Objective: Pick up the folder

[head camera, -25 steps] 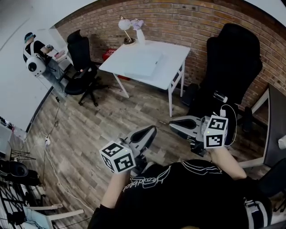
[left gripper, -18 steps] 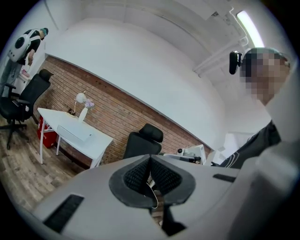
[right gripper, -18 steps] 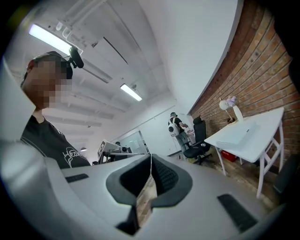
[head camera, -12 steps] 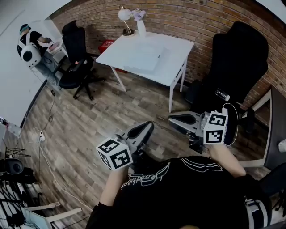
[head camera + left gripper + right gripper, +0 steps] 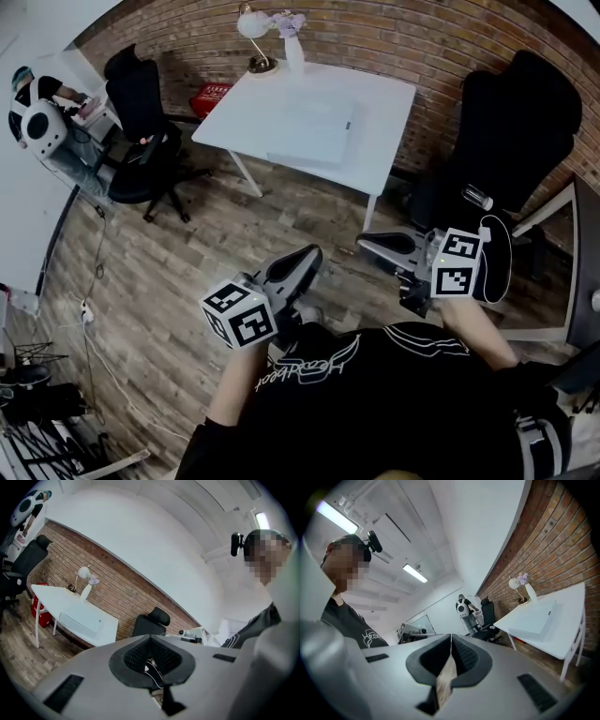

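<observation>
The folder (image 5: 314, 129) is a pale, flat rectangle lying on the white table (image 5: 389, 103) ahead of me, against the brick wall. It also shows in the left gripper view, folder (image 5: 82, 619), and in the right gripper view, folder (image 5: 536, 620). My left gripper (image 5: 305, 255) and right gripper (image 5: 367, 246) are held low over the wooden floor, well short of the table and apart from the folder. Both are shut with nothing between the jaws, as the left gripper (image 5: 150, 639) and right gripper (image 5: 451, 639) views show.
A large black office chair (image 5: 511, 131) stands right of the table and a second black chair (image 5: 141, 112) to its left. A lamp (image 5: 248, 28) and a vase (image 5: 292, 42) sit at the table's back edge. A person (image 5: 37, 117) is at far left. A desk edge (image 5: 581, 262) is at right.
The table and folder have drawn nearer and lower in the head view as I moved forward. Both grippers travelled along with me and stayed shut.
</observation>
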`<state>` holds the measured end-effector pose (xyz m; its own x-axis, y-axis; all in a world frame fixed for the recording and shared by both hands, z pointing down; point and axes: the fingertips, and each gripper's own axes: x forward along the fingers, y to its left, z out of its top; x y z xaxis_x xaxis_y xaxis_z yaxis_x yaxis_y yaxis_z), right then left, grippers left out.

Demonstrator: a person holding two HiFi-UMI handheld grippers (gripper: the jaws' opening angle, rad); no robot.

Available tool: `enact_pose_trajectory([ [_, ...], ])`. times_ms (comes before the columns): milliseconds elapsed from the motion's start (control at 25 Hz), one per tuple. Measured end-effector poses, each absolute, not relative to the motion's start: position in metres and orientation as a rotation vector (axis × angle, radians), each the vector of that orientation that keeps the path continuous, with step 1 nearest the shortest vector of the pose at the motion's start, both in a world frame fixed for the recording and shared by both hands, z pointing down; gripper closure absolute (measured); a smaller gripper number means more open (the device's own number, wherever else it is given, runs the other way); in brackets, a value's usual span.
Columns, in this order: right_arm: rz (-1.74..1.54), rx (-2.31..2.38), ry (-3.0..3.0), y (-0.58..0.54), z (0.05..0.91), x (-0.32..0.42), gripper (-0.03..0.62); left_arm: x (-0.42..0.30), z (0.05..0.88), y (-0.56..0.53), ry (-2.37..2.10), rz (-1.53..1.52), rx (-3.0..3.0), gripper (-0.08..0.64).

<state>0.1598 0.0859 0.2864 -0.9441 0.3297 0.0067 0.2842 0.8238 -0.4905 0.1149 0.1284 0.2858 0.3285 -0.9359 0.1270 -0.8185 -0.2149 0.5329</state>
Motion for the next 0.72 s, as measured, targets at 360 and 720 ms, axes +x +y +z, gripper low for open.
enact_pose_trajectory([
  [360, 0.805, -0.224, -2.953, 0.045, 0.284, 0.054, 0.595, -0.008, 0.282, 0.084, -1.352, -0.258, 2.169, 0.552],
  [720, 0.807, 0.029, -2.955, 0.017, 0.306, -0.001, 0.591, -0.087, 0.302, 0.058, -1.253, -0.201, 2.213, 0.552],
])
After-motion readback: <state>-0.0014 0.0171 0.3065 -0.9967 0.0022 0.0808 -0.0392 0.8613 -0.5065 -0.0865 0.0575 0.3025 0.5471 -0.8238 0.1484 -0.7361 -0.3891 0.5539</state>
